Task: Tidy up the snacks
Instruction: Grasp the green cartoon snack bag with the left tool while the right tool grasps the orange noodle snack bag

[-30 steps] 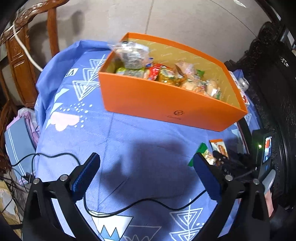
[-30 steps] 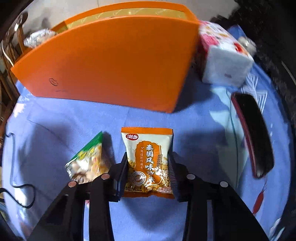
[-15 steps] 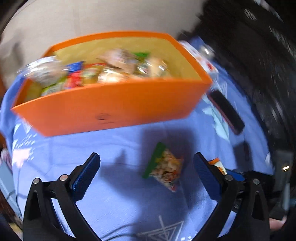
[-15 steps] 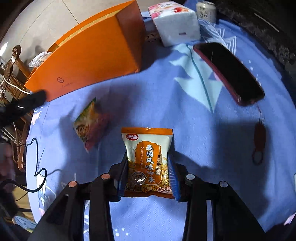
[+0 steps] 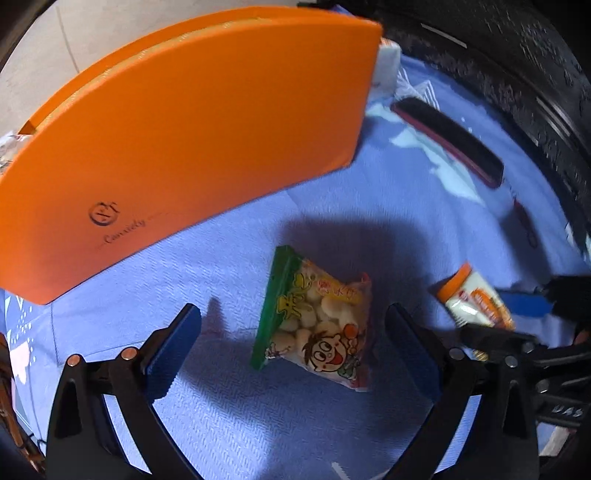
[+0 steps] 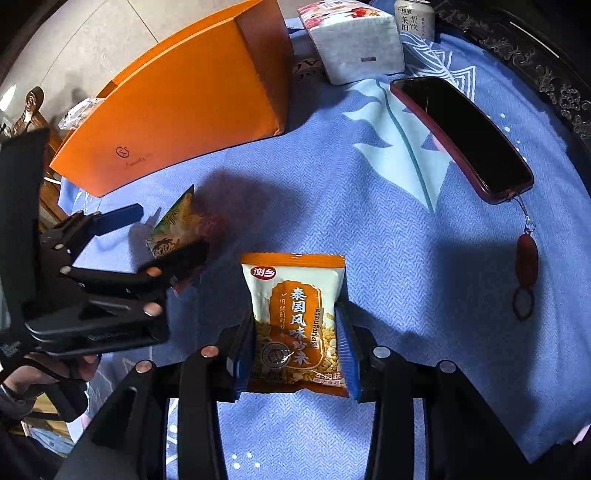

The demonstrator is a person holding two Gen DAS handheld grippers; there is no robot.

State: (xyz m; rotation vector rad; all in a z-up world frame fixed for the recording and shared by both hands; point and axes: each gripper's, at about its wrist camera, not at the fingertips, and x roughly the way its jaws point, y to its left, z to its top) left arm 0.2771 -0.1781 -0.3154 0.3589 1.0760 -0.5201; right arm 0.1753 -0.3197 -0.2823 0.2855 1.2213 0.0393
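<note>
A green-edged cartoon snack bag [image 5: 317, 321] lies on the blue cloth between the wide-open fingers of my left gripper [image 5: 295, 343], which hovers over it. It also shows in the right wrist view [image 6: 177, 225], partly behind the left gripper [image 6: 162, 240]. My right gripper [image 6: 295, 347] is shut on an orange fried-rice snack bag [image 6: 299, 325], held above the cloth; that bag appears at the right of the left wrist view [image 5: 472, 302]. The orange box [image 5: 184, 140] stands behind, its inside hidden; it also shows in the right wrist view [image 6: 177, 110].
A dark phone in a red case [image 6: 465, 136] with a charm strap [image 6: 524, 273] lies at the right. A tissue pack [image 6: 351, 40] and a drink can [image 6: 413, 18] stand beside the box. Dark carved furniture [image 6: 546, 74] borders the table's right side.
My left gripper swung right and down from facing the box's open top to hovering over the cartoon snack bag. My right gripper lifted and drew back with the orange bag.
</note>
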